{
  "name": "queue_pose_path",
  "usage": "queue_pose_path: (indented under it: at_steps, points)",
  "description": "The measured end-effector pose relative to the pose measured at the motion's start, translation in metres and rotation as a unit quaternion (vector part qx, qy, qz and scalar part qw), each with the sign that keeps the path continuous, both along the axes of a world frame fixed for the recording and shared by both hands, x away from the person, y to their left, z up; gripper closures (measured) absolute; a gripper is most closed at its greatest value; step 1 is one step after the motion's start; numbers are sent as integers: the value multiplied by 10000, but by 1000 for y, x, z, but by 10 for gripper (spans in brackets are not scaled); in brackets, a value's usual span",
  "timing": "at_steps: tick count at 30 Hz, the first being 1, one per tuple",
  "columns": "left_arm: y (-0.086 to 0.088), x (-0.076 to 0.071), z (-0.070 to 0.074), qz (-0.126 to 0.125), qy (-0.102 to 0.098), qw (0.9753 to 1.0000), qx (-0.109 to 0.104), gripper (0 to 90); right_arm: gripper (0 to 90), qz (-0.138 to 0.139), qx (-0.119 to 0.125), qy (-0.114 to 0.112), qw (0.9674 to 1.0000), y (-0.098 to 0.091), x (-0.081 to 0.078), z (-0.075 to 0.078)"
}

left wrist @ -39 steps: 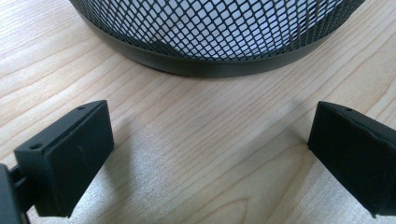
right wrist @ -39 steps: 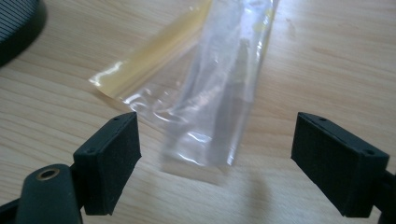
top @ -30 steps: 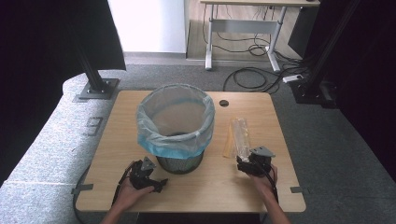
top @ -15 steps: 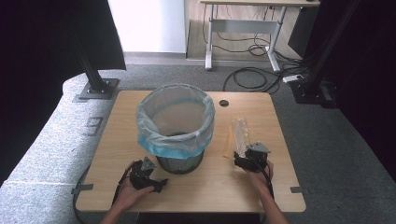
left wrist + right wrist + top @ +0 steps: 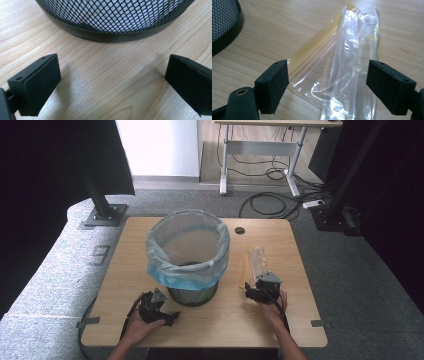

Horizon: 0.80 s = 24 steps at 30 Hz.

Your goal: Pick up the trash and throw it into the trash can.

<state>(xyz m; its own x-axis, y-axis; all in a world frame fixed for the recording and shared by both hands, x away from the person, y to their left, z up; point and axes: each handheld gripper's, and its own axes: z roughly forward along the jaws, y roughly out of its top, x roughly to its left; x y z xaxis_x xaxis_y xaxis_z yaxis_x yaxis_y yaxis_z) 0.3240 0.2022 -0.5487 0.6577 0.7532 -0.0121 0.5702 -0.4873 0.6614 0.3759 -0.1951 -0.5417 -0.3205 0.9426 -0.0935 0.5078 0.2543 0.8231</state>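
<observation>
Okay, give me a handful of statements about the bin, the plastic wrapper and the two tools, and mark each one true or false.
1. The right tool is open, its jaws either side of the clear plastic wrapper. True.
2. The left tool is shut on the bin's rim. False: it is open, low on the table in front of the mesh bin.
3. The bin has a pale blue liner. True.
4. The wrapper is inside the bin. False: it lies on the table, to the bin's right.
5. The bin lies tipped on its side. False: it stands upright.
</observation>
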Motion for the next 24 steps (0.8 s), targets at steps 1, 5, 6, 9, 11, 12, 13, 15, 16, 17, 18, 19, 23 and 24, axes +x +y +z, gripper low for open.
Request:
queue_pose_path:
  at_steps: [1, 5, 6, 9, 11, 12, 13, 15, 16, 17, 18, 19, 23, 24]
  points:
    - [0, 0, 0, 6, -3, 10000, 6, 0, 175, 8, 7, -2, 10000, 0, 0, 0]
    - [0, 0, 0, 7, -5, 10000, 8, 0, 183, -38, 67, -29, 10000, 1, 2, 2]
    - [0, 0, 0, 6, -4, 10000, 9, 0, 183, -60, 72, -15, 10000, 2, 3, 3]
    - [0, 0, 0, 6, -3, 10000, 8, 0, 186, -21, 44, -74, 10000, 5, 5, 5]
    - [0, 0, 0, 6, -4, 10000, 9, 0, 186, -20, 60, -97, 9999, 6, 7, 6]
    - [0, 0, 0, 5, -4, 10000, 10, 0, 186, -20, 61, -108, 9999, 7, 9, 6]
    - [0, 0, 0, 5, -4, 10000, 11, 0, 186, -22, 66, -112, 9999, 8, 9, 6]
    - [0, 0, 0, 5, -4, 10000, 11, 0, 186, -5, 59, -115, 9999, 9, 11, 6]
    - [0, 0, 0, 5, -4, 10000, 11, 0, 186, -2, 60, -116, 9999, 10, 11, 6]
    - [0, 0, 0, 4, -3, 10000, 9, 0, 187, 8, 54, -123, 9999, 11, 12, 6]
    - [0, 0, 0, 5, -4, 10000, 11, 0, 187, 10, 46, -121, 9999, 12, 12, 6]
    - [0, 0, 0, 5, -3, 10000, 8, 0, 186, 9, 42, -120, 9999, 12, 12, 5]
    - [0, 0, 0, 5, -3, 10000, 8, 0, 187, 21, 33, -113, 9999, 14, 13, 5]
    - [0, 0, 0, 5, -3, 10000, 8, 0, 187, 23, 49, -121, 9999, 14, 13, 5]
